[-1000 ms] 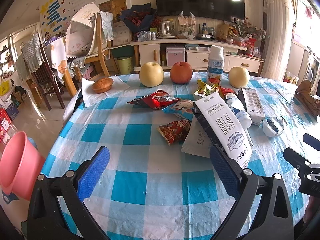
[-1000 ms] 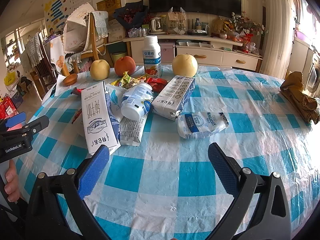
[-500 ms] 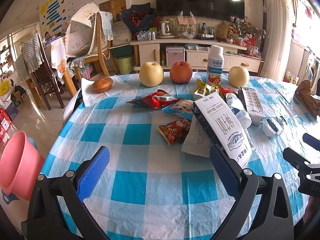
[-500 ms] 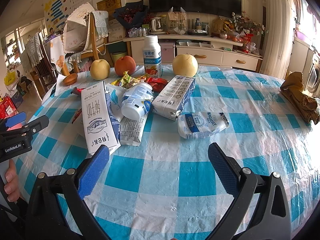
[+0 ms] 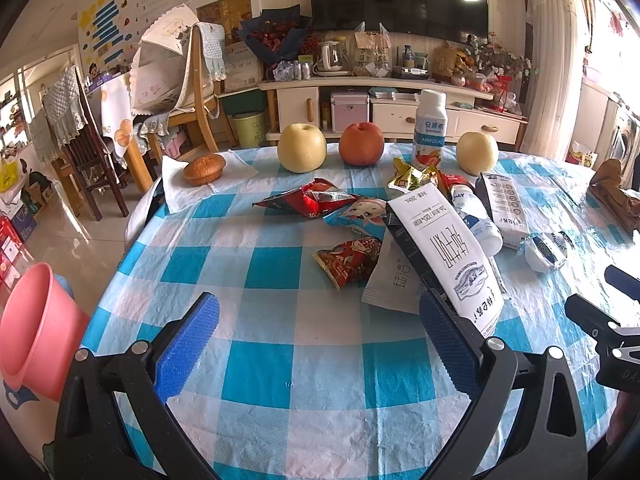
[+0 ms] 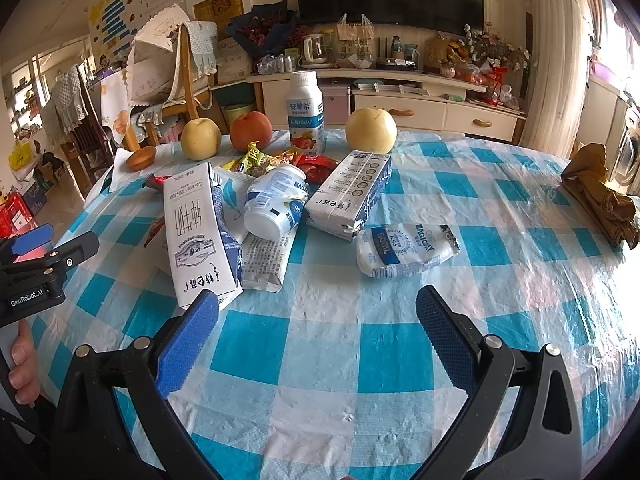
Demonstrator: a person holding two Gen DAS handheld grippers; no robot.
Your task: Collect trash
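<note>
While both grippers' fingers (image 5: 188,344) (image 6: 444,336) gape empty | milk carton (image 6: 200,236) lies flattened, white-blue

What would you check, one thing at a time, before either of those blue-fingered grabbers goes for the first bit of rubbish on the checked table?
1. Left gripper open and empty: ok.
2. Right gripper open and empty: ok.
3. Trash within view and unobstructed: ok; the red snack wrapper lies ahead of the left gripper, the crumpled white pouch ahead of the right.
4. Bin ready: ok; the pink bin stands open beside the table's left edge.
5. Food that should stay is clear of the trash: ok; the red apple and muffin sit apart at the far edge.
6. Cartons empty: cannot tell.
</note>
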